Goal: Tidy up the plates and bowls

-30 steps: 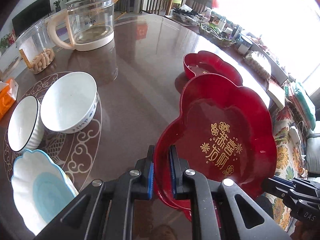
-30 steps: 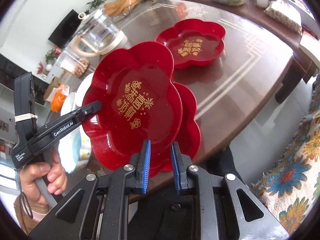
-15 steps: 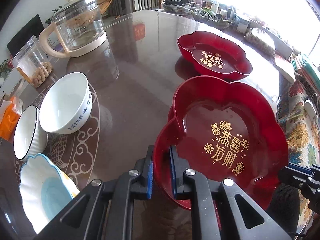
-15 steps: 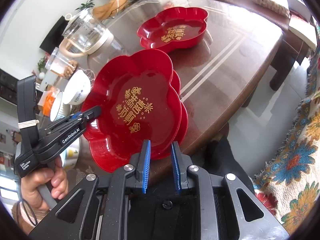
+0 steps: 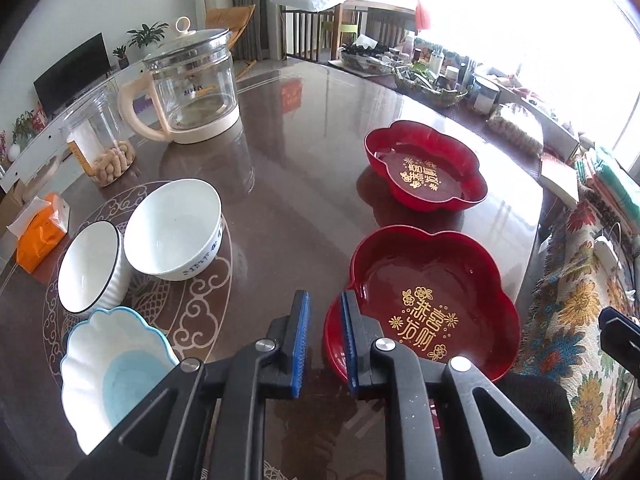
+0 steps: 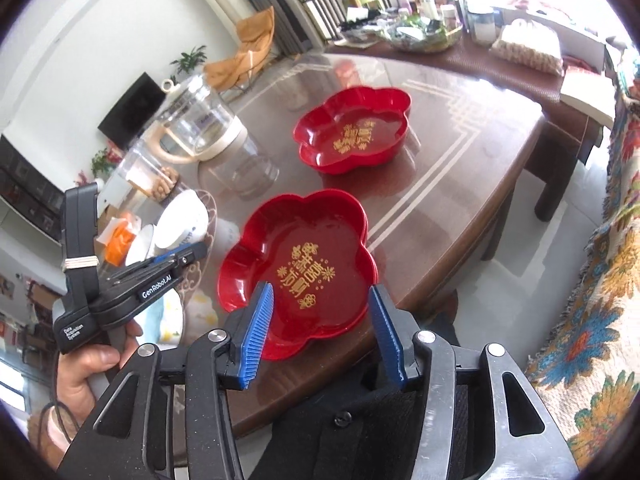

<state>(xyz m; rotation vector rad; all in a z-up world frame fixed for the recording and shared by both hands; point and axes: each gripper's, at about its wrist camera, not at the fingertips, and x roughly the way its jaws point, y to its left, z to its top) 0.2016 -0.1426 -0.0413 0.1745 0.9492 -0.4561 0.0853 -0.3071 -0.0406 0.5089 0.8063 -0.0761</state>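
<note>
Two red flower-shaped plates (image 5: 424, 304) (image 6: 304, 264) with gold characters lie stacked near the table's front edge. A third red plate (image 5: 424, 168) (image 6: 356, 136) sits farther back. My left gripper (image 5: 324, 336) (image 6: 192, 250) hovers just left of the stack's rim, jaws opening, only bare table between its pads. My right gripper (image 6: 320, 292) stands wide, still opening, above the stack's near rim without touching it; only its tip (image 5: 616, 324) shows in the left wrist view. At the left stand a white bowl (image 5: 172, 236), a ribbed dark-rimmed bowl (image 5: 88, 268) and a blue-and-white scalloped bowl (image 5: 116, 376).
A glass kettle (image 5: 192, 88), a jar of peanuts (image 5: 100, 148) and an orange tissue pack (image 5: 40, 236) stand at the back left. Baskets and jars (image 5: 432, 76) crowd the far end. A flowered cloth (image 6: 592, 320) lies beyond the table's right edge. A hand (image 6: 92, 368) holds the left gripper.
Both grippers have let go of the top red plate, which now rests on the one below. Both have drawn back and up, and their jaws have spread, the right far wider.
</note>
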